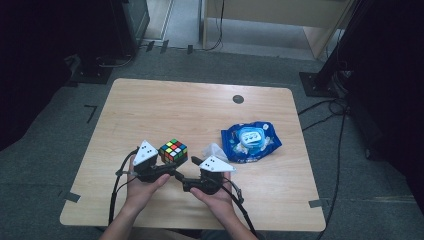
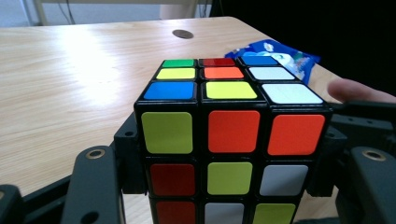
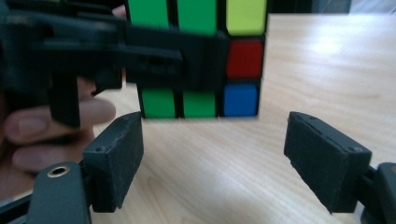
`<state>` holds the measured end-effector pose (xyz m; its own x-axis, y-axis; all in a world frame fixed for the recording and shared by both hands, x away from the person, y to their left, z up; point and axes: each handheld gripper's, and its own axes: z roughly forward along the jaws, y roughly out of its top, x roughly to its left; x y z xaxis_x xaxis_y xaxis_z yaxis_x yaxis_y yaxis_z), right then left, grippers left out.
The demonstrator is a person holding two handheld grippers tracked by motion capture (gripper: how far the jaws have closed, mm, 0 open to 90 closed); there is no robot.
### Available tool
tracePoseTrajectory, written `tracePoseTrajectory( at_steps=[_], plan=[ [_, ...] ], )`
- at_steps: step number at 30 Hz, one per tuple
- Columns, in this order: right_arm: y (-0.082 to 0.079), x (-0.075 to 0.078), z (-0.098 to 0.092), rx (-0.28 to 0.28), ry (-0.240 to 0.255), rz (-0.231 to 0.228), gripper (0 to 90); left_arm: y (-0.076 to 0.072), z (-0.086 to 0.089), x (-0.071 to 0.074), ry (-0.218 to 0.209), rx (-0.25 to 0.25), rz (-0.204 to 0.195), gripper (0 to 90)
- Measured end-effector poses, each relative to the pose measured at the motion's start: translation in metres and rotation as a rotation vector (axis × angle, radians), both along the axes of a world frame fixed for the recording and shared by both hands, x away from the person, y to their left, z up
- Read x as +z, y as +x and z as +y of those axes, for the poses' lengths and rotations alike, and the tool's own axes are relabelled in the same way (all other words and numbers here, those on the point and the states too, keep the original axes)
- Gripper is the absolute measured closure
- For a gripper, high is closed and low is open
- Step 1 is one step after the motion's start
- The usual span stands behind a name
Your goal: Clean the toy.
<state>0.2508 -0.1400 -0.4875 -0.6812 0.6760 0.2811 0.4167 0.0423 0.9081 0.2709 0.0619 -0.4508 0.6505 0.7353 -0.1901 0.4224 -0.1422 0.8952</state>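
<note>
A scrambled Rubik's cube (image 1: 173, 150) is near the table's front, left of centre. My left gripper (image 1: 168, 161) is shut on it. In the left gripper view the cube (image 2: 232, 135) looms close between the two black jaws, which press on its left and right sides. My right gripper (image 1: 189, 172) is just right of the cube, pointing at it. In the right gripper view its pads (image 3: 116, 158) stand wide apart with only bare wood between them. The cube (image 3: 243, 60) is a little beyond their tips, with the left gripper's jaw across its green face.
A blue pack of wet wipes (image 1: 251, 141) lies right of centre on the wooden table (image 1: 200, 107), with a white crumpled tissue (image 1: 214, 149) beside it. A round cable hole (image 1: 238, 99) is near the far edge. Dark stands and cables ring the table.
</note>
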Motion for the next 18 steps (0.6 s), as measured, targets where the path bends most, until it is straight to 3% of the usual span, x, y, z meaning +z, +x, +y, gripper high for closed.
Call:
tracePoseTrajectory(
  at_steps=[5,8,12,18],
  plan=[
    [-0.003,0.001,0.005,-0.001,-0.004,-0.031,21.9,-0.004,-0.010,-0.001,0.004,-0.023,-0.002,33.8],
    [-0.005,0.001,0.005,-0.021,-0.009,-0.044,32.2,-0.005,-0.013,-0.002,0.016,-0.035,-0.002,33.8],
    [-0.003,0.001,0.001,-0.010,-0.004,-0.043,34.1,-0.005,-0.013,-0.003,0.014,-0.044,0.003,33.8],
    [-0.003,-0.001,-0.001,0.002,-0.080,-0.095,34.2,-0.003,-0.015,-0.005,0.048,-0.068,0.018,33.6]
  ],
)
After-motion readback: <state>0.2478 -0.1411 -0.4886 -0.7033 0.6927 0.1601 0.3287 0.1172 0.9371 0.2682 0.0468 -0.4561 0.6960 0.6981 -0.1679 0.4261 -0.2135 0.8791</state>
